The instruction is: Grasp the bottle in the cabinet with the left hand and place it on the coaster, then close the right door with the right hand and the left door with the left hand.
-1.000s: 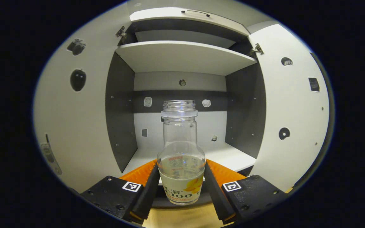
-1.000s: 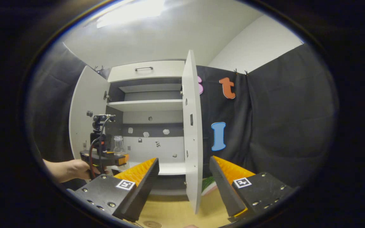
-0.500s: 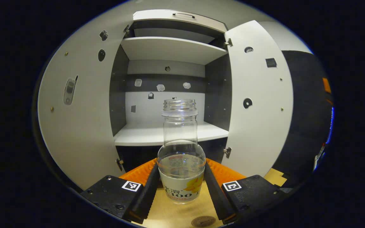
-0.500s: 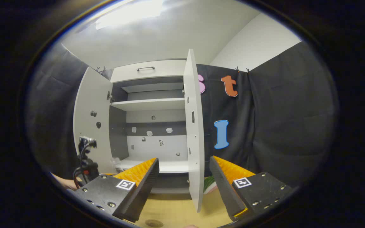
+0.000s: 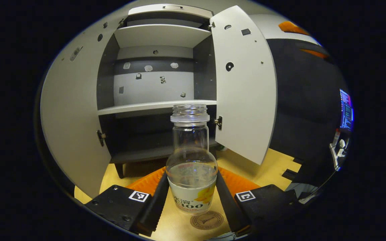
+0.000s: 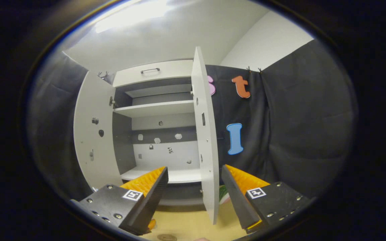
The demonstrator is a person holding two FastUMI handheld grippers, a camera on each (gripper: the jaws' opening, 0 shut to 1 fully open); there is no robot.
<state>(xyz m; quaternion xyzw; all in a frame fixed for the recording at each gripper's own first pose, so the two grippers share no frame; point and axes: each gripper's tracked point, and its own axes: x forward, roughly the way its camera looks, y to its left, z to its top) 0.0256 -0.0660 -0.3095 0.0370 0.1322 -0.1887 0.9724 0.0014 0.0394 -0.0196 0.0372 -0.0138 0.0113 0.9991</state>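
We work over a pale wooden surface [image 5: 246,167] in a booth hung with black cloth, a white cabinet [image 5: 159,33] standing at its back. In the left gripper view our left gripper [image 5: 192,197] has its fingers [image 5: 156,201] pressed on both sides of the bottle [image 5: 191,167], a clear, capless one held upright with a little liquid in it. We see Chinese characters and "100" on its label, beside a yellow fruit picture. The round brown coaster [image 5: 207,221] lies on the surface just below and in front of the bottle; we cannot tell whether they touch. A second ago the bottle was level with the cabinet's lower shelf [image 5: 152,106]; now it sits out in front and well below it. In the right gripper view our right gripper [image 6: 194,194] hangs with fingers wide apart and nothing between them, facing the right door's [image 6: 206,140] edge. Both doors stand open, the left door [image 6: 92,134] swung wide.
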